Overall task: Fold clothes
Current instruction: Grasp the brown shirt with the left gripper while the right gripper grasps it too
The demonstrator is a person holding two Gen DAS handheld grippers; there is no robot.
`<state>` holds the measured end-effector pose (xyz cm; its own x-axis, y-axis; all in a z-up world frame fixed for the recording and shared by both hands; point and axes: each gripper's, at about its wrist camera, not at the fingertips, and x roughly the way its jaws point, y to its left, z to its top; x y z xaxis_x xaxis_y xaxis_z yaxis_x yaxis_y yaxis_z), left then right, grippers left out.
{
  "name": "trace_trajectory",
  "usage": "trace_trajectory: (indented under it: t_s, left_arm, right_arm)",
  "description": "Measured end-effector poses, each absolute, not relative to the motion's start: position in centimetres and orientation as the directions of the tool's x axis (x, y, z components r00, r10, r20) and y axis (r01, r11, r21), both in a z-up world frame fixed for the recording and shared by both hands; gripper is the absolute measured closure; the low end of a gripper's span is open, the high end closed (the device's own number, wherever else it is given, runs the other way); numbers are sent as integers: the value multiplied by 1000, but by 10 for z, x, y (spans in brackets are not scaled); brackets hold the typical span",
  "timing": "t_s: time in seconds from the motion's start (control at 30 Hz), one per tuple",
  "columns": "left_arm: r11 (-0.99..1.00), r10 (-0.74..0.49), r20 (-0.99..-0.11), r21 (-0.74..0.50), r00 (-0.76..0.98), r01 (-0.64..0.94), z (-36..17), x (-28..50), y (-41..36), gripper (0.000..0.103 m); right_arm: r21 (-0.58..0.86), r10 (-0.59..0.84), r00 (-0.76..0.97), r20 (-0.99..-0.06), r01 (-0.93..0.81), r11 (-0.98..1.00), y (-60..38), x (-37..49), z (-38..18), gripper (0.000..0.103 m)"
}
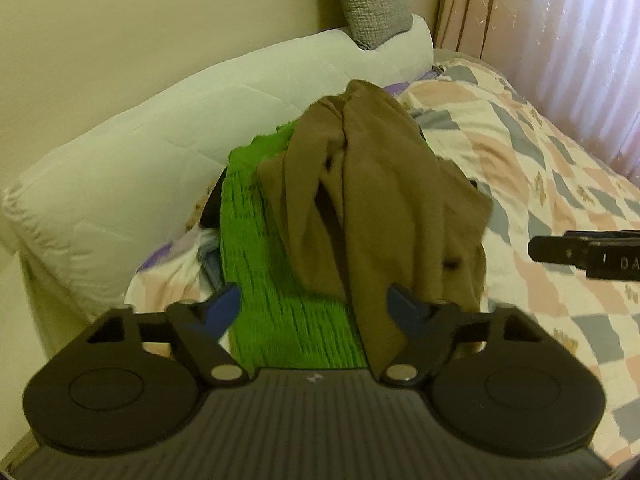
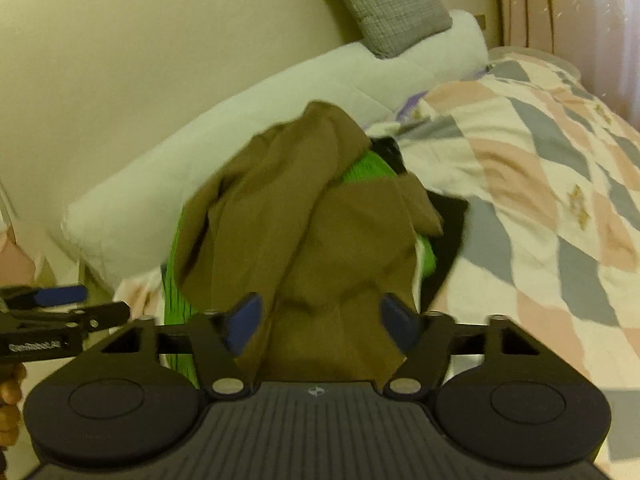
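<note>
A bed (image 1: pixel 560 184) fills most of both views, covered with a patchwork quilt (image 2: pixel 540 184) in pink, grey and cream diamonds. Behind it a cream wall (image 1: pixel 120 32) runs along the far side, and a pink curtain (image 1: pixel 560 20) hangs at the right. A long white quilted pillow (image 1: pixel 132 168) lies against the wall, with a grey woven cushion (image 2: pixel 388 0) propped on its far end.

On the quilt, just in front of the pillow, sits a heap of clothes. A brown garment (image 1: pixel 380 208) is bunched up on top, rising to a peak, and a bright green knitted piece (image 1: pixel 272 280) lies under it, showing mostly on the left side. A black garment (image 2: pixel 444 236) pokes out at the right edge of the heap.

The left gripper (image 1: pixel 314 304) is spread wide with nothing between its blue fingertips (image 1: pixel 222 308); the green piece and the brown garment's lower edge lie in front of it. The right gripper (image 2: pixel 320 322) is likewise wide apart and empty, pointed at the brown garment, whose lower fold hangs close between the fingers; whether it touches them is unclear. Each gripper shows at the edge of the other's view. Part of a hand (image 2: pixel 10 392) appears at the left margin of the right wrist view.
</note>
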<state>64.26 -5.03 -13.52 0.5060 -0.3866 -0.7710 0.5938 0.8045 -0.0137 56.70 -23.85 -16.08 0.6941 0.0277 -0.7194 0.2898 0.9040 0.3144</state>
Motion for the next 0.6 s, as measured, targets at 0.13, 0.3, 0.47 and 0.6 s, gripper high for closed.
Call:
trace_trajectory:
  t_s: [0.13, 0.3, 0.47, 0.6]
  left_arm:
    - [799, -406, -760, -25, 508, 601, -141, 685, -75, 41]
    - [798, -434, -753, -66, 495, 599, -152, 736, -105, 42]
    - [785, -432, -785, -83, 445, 614, -180, 768, -133, 42]
    - [763, -443, -797, -95, 411, 639, -201, 773, -140, 81]
  right_arm:
    - [390, 64, 724, -687, 294, 873, -264, 613, -170, 44]
    - [523, 144, 735, -663, 316, 792, -296, 667, -193, 44]
    - [590, 205, 710, -673, 349, 728, -307, 706, -228, 43]
    - [658, 269, 737, -621, 303, 690, -309, 707, -241, 88]
